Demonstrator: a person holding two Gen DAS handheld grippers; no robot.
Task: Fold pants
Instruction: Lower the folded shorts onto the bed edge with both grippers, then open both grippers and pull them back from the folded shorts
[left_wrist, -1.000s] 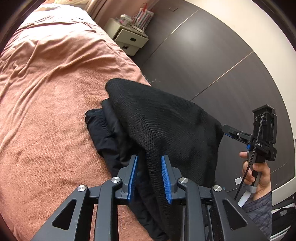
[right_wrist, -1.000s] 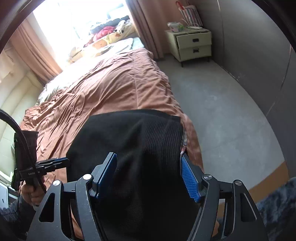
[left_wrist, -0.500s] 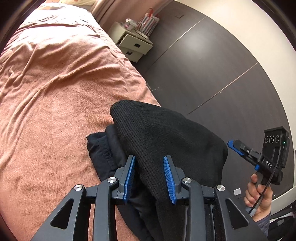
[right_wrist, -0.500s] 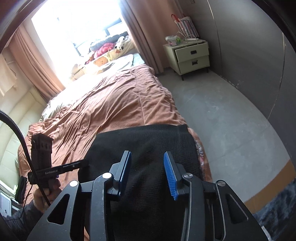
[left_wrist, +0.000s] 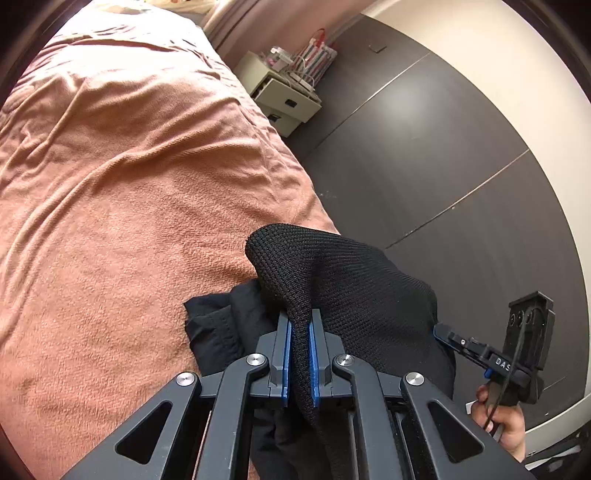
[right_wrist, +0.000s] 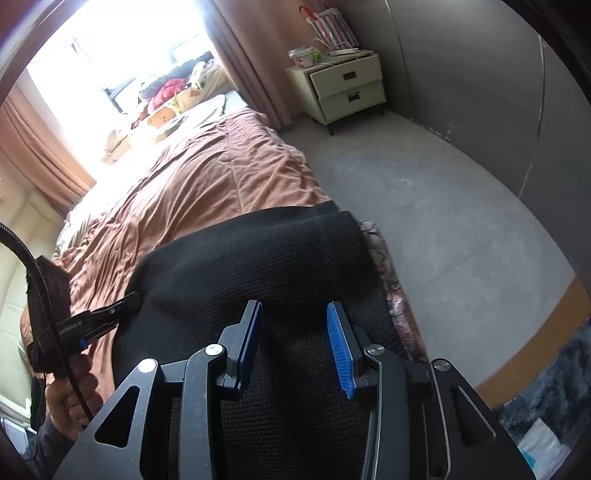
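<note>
The black knit pants (left_wrist: 351, 280) lie bunched at the near corner of the bed, over a darker smooth garment (left_wrist: 218, 325). My left gripper (left_wrist: 300, 332) is shut on a raised fold of the pants. In the right wrist view the pants (right_wrist: 258, 258) spread below my right gripper (right_wrist: 293, 321), whose blue pads stand apart over the cloth without pinching it. The right gripper (left_wrist: 443, 332) also shows in the left wrist view, at the pants' right edge. The left gripper (right_wrist: 129, 301) shows in the right wrist view, at their left edge.
The bed has a rumpled pink-brown cover (left_wrist: 129, 166). A cream nightstand (right_wrist: 343, 88) with clutter stands by the curtain. Grey floor (right_wrist: 443, 221) runs right of the bed, with a dark wall panel (left_wrist: 424, 155) beyond. Pillows and clothes (right_wrist: 177, 96) lie by the bright window.
My left gripper has closed onto a fold of the pants. My right gripper narrowed, then widened again. The pants have sunk lower and nearer on the bed corner.
</note>
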